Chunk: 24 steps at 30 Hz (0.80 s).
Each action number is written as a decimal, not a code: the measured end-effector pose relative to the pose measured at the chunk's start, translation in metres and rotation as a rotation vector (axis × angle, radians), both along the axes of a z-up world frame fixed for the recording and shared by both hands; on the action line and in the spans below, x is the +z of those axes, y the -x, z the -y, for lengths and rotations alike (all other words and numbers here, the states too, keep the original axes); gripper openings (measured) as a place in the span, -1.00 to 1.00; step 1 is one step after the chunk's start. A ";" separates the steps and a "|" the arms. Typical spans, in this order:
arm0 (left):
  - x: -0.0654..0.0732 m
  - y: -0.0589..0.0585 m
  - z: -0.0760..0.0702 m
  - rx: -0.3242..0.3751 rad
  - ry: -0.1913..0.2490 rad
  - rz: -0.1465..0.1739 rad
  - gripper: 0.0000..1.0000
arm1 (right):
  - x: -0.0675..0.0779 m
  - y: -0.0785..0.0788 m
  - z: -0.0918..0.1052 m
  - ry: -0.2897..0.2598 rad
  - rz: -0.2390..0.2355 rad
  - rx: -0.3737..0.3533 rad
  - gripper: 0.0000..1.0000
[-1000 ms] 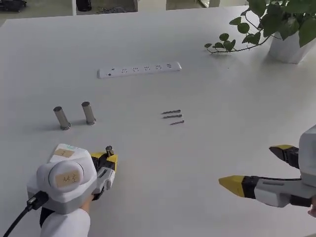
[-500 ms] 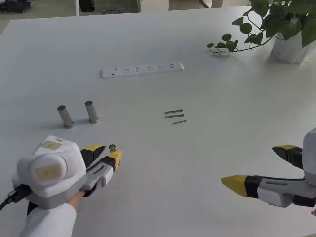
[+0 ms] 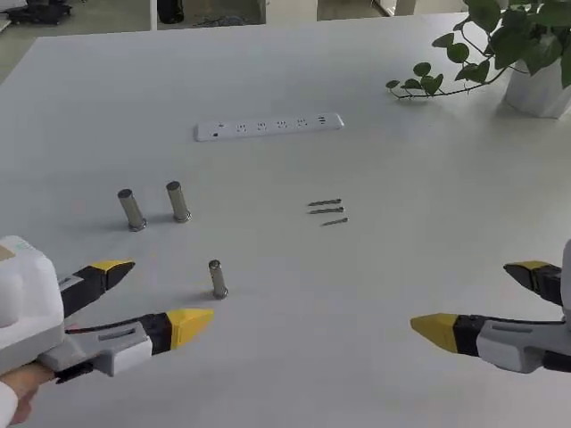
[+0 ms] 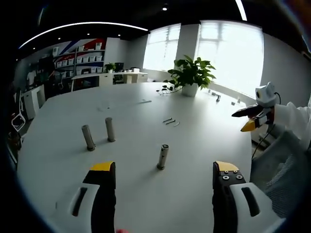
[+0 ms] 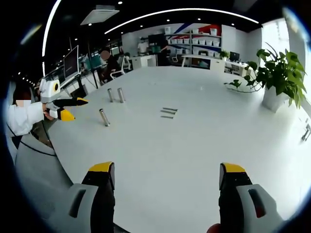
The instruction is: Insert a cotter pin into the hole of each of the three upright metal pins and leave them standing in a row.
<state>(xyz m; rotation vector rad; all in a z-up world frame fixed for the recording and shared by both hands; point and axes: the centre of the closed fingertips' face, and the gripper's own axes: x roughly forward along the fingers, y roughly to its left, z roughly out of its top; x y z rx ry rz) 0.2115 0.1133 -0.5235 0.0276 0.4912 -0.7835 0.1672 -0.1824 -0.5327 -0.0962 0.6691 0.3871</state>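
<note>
White worktop | three grey metal pins upright (one apart) | left gripper, right gripper: jaws apart

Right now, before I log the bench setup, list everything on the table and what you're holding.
table: one, white, under everything.
metal pins: three, grey, upright; two side by side at back left, one apart and nearer.
cotter pins: three, grey, lying close together mid-table, none inserted.
power strip: one, white, behind the pins.
potted plant: one, green leaves in a white pot, far right corner.
left gripper: one, white with yellow tips, open, near the lone pin.
right gripper: one, same colours, open, holding nothing.
</note>
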 end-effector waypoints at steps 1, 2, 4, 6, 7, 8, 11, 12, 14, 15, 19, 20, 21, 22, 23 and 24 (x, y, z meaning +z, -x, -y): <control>0.000 0.003 -0.001 -0.016 0.005 -0.011 0.66 | 0.000 0.000 -0.001 0.001 -0.001 0.003 0.74; -0.001 0.004 -0.002 -0.019 0.008 -0.015 0.72 | 0.000 0.000 -0.001 0.002 -0.002 0.005 0.74; -0.002 0.010 -0.002 -0.042 0.012 -0.027 0.81 | -0.001 0.000 -0.002 0.004 -0.005 0.009 0.74; -0.004 0.015 -0.001 -0.065 0.015 -0.042 0.91 | -0.001 0.000 -0.003 0.005 -0.007 0.012 0.74; -0.005 0.018 0.000 -0.076 0.016 -0.049 0.96 | -0.001 0.000 -0.004 0.006 -0.008 0.013 0.74; -0.005 0.021 0.000 -0.088 0.016 -0.058 0.99 | -0.001 0.000 -0.004 0.009 -0.009 0.016 0.74; -0.007 0.028 0.001 -0.115 0.025 -0.078 0.99 | 0.000 0.000 -0.004 0.014 -0.012 0.021 0.74; -0.007 0.030 0.001 -0.121 0.029 -0.086 0.99 | 0.000 0.000 -0.004 0.016 -0.014 0.022 0.74; -0.008 0.032 0.001 -0.126 0.023 -0.081 0.99 | 0.000 -0.001 -0.005 0.022 -0.015 0.026 0.74; -0.008 0.032 0.000 -0.125 0.019 -0.079 0.99 | 0.001 -0.001 -0.005 0.023 -0.015 0.028 0.74; -0.007 0.033 -0.001 -0.118 0.032 -0.082 0.99 | 0.003 -0.003 -0.007 0.030 -0.017 0.042 0.74; -0.006 0.033 -0.002 -0.117 0.034 -0.081 0.99 | 0.004 -0.004 -0.009 0.031 -0.016 0.052 0.73; -0.006 0.033 -0.002 -0.116 0.036 -0.080 0.99 | 0.004 -0.005 -0.010 0.031 -0.016 0.061 0.71; -0.005 0.034 -0.002 -0.116 0.039 -0.079 0.99 | 0.005 -0.006 -0.011 0.035 -0.018 0.070 0.70; -0.004 0.034 -0.002 -0.116 0.041 -0.078 0.99 | 0.005 -0.007 -0.011 0.041 -0.019 0.076 0.70; -0.004 0.034 -0.002 -0.116 0.044 -0.077 0.99 | 0.006 -0.009 -0.011 0.053 -0.018 0.086 0.70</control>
